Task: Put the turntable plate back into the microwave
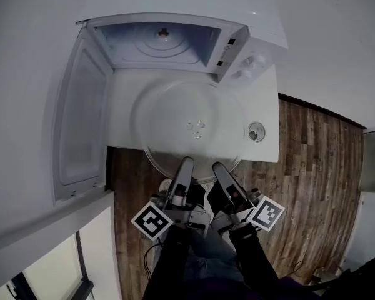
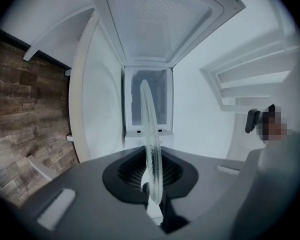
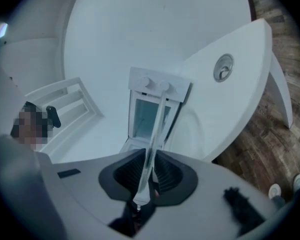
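Microwave (image 1: 175, 42) sits at the top of the head view, with its door (image 1: 81, 124) swung wide open down the left side. Right below it is the white counter (image 1: 122, 124). The plate (image 1: 187, 124) is mid-frame in front of the open cavity, near rim hanging past the counter edge over the wood floor (image 1: 312, 167). I've got both grippers side by side on that near rim. The left gripper (image 1: 186, 162) is clamped tight on the glass, and the right gripper (image 1: 217, 167) is pinching the edge too. A small round thing (image 1: 256, 131) lies on the counter just right of the plate.
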Demonstrator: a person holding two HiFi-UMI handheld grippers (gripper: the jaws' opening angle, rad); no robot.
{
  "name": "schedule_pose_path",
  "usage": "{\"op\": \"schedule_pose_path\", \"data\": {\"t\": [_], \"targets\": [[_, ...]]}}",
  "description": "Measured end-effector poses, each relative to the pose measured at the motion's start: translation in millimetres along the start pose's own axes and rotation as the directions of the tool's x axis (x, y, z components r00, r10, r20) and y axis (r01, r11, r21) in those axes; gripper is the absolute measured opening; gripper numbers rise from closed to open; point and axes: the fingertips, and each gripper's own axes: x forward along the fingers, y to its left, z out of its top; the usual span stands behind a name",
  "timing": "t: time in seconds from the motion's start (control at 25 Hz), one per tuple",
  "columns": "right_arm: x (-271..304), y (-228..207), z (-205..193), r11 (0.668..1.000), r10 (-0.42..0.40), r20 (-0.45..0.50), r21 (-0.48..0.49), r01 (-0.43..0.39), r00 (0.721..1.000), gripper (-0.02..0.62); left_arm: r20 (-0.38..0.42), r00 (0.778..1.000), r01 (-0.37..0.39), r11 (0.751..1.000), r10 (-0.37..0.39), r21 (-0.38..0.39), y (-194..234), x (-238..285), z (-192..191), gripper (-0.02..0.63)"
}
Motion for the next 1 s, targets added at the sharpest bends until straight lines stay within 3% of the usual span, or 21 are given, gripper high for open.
{"op": "schedule_pose_path", "data": {"t": [0.32, 0.48, 0.72, 0.8, 0.92, 1.0], "targets": [[33.7, 25.4, 2.0, 0.998, 0.034, -0.077, -0.052, -0.038, 0.996, 0.06, 0.137, 0.988, 0.083, 0.996, -0.078, -0.029, -23.9, 5.6, 33.3, 0.032], [48.3, 37.6, 2.9, 0.99, 0.042, -0.123, -0.129, -0.058, 0.992, 0.07, 0.179, 0.98, 0.1, 0.993, -0.089, -0.056, -28.1, 6.9, 43.8, 0.033], [70.4, 39.5, 4.4, 0.943, -0.051, -0.16, -0.333, -0.005, 0.986, 0.114, 0.191, 0.977, 0.105, 0.992, -0.091, -0.064, -24.7, 19.1, 62.5, 0.035], [75.4, 35.6, 5.8, 0.935, -0.072, -0.163, -0.355, 0.01, 0.984, 0.155, 0.202, 0.975, 0.113, 0.991, -0.096, -0.072, -21.4, 24.7, 71.7, 0.035], [84.2, 32.8, 5.6, 0.922, -0.108, -0.173, -0.387, 0.033, 0.979, 0.16, 0.207, 0.975, 0.103, 0.992, -0.085, -0.077, -15.1, 36.2, 89.9, 0.035], [89.5, 28.9, 8.0, 0.88, -0.187, -0.159, -0.466, 0.093, 0.969, 0.16, 0.207, 0.975, 0.096, 0.992, -0.078, -0.078, -11.5, 46.5, 103.6, 0.035]]}}
